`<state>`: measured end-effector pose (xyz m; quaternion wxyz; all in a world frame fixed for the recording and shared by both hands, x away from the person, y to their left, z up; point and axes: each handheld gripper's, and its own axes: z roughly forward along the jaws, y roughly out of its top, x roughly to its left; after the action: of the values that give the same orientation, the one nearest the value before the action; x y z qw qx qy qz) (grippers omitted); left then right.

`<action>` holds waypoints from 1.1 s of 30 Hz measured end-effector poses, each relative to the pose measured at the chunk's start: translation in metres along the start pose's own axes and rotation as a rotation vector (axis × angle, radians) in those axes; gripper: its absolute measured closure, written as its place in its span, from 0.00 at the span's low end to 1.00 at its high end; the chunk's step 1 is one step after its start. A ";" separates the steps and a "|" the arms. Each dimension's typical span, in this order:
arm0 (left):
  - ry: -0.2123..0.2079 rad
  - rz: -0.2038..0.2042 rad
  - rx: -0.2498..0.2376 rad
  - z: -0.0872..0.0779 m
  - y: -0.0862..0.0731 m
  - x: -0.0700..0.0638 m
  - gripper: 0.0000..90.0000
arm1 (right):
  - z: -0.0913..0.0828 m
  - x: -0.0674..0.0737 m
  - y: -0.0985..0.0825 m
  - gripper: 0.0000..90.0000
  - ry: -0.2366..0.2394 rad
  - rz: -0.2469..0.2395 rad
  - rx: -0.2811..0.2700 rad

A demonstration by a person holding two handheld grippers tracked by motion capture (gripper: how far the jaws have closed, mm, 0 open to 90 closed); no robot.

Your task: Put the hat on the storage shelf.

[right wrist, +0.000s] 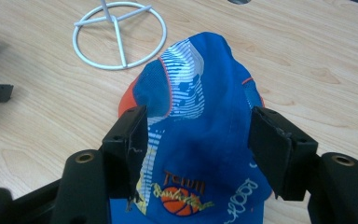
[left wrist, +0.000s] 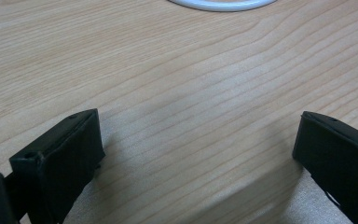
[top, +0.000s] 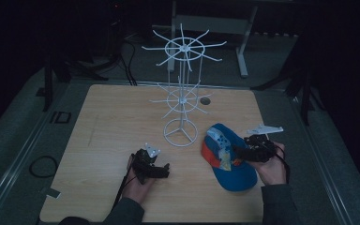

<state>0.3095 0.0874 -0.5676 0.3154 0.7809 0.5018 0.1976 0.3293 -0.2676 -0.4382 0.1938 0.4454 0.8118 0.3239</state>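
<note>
A light wooden table with rounded corners (top: 112, 136) carries everything here; the room around it is dark. Toward the far middle stands a tall white wire display rack with two tiers of radiating prongs (top: 183, 89), its ring-shaped base (right wrist: 120, 34) resting flat on the wood; an arc of that ring sits at the top edge of the left gripper view. To the right of the base and a little nearer the person lies a blue fabric baseball cap with orange panels and a basketball print (top: 227, 157), crown toward the rack, close to the ring but apart from it. The person's right hand (top: 272, 166) holds the black right gripper (right wrist: 198, 140) over the cap; its jaws are spread wide, one on each side of the crown, not pressing the cloth as far as can be told. The left hand (top: 138, 180) holds the black left gripper (left wrist: 198, 154) low over bare wood near the rack's base; its jaws too stand well apart, with nothing between them.
</note>
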 end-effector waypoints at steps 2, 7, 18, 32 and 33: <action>0.001 0.000 -0.002 0.000 0.000 0.000 0.02 | 0.003 -0.002 0.002 0.40 0.007 -0.001 0.007; 0.001 0.001 -0.002 0.000 0.000 0.000 0.02 | 0.010 -0.009 0.005 0.39 0.002 0.026 0.029; 0.001 0.001 -0.001 0.000 0.000 0.000 0.02 | 0.026 -0.018 0.019 0.39 0.014 0.046 0.065; 0.000 0.000 -0.001 0.000 0.000 0.000 0.02 | 0.051 -0.022 0.031 0.39 0.036 0.021 0.137; 0.000 0.002 0.000 0.000 0.000 0.000 0.02 | 0.053 -0.022 0.031 0.39 0.038 0.021 0.142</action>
<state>0.3092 0.0875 -0.5676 0.3152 0.7814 0.5010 0.1978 0.3917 -0.2553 -0.4540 0.1431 0.4604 0.8315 0.2760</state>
